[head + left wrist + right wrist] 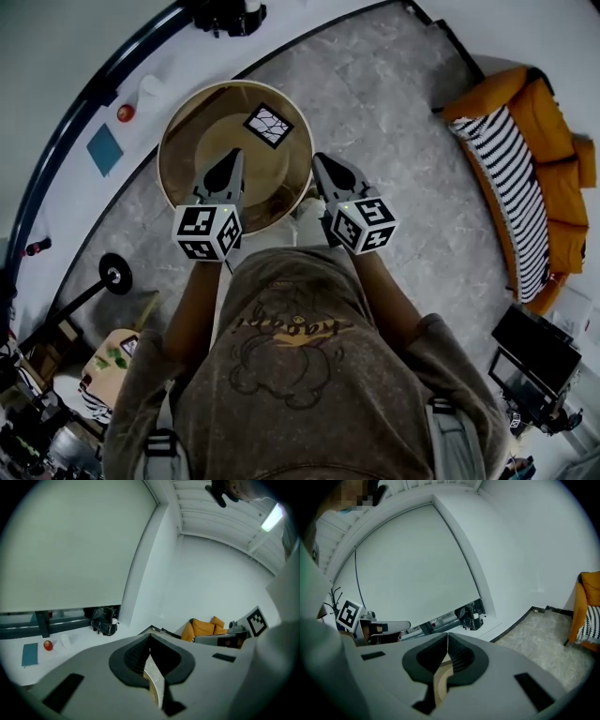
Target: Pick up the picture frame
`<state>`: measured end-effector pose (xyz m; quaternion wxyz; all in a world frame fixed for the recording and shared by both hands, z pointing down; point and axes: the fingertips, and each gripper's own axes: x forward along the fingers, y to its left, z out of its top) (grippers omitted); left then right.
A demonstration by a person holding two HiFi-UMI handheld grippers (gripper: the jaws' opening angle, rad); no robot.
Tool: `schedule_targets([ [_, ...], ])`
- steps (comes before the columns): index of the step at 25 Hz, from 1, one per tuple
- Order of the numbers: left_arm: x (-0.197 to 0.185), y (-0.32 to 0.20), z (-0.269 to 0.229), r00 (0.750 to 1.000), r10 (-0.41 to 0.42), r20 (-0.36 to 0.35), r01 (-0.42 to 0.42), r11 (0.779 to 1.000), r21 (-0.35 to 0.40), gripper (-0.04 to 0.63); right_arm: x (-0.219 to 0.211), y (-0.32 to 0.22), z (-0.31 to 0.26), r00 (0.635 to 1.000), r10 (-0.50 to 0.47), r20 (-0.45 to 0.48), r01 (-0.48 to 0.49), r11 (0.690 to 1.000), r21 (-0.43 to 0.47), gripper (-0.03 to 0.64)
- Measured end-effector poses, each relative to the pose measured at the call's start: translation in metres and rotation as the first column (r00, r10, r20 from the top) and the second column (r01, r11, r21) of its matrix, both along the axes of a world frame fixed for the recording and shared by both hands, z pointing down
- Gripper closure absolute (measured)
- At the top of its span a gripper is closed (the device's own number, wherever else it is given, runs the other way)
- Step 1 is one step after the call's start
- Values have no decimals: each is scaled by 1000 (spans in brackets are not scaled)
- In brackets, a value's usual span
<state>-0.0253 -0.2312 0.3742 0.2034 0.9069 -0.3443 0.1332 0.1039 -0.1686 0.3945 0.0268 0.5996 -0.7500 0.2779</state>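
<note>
A small black-framed picture frame [269, 125] with a white cracked-line picture lies flat on the far right part of a round wooden table [187, 127]. My left gripper [228, 162] is shut and empty, its tips over the table's near middle, short of the frame. Also shut and empty, my right gripper [322, 164] hangs just off the table's right rim. In the left gripper view the left gripper [150, 638] has its jaws closed together with a sliver of table behind them. The right gripper [447, 637] looks the same in its own view.
A white ledge along the wall holds a black bag [228, 16], a white cup [150, 91], a red ball [125, 112] and a blue book [104, 149]. An orange sofa with a striped cushion [511, 183] stands at the right. A lamp stand [114, 274] is at the left.
</note>
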Motion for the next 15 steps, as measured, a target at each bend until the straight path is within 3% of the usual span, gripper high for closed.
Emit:
schedule_targets([
  [15,12,-43,9,997,-74,19,74,997,-8,577,16,-52,12,998,-63,4,63,998,-13,597],
])
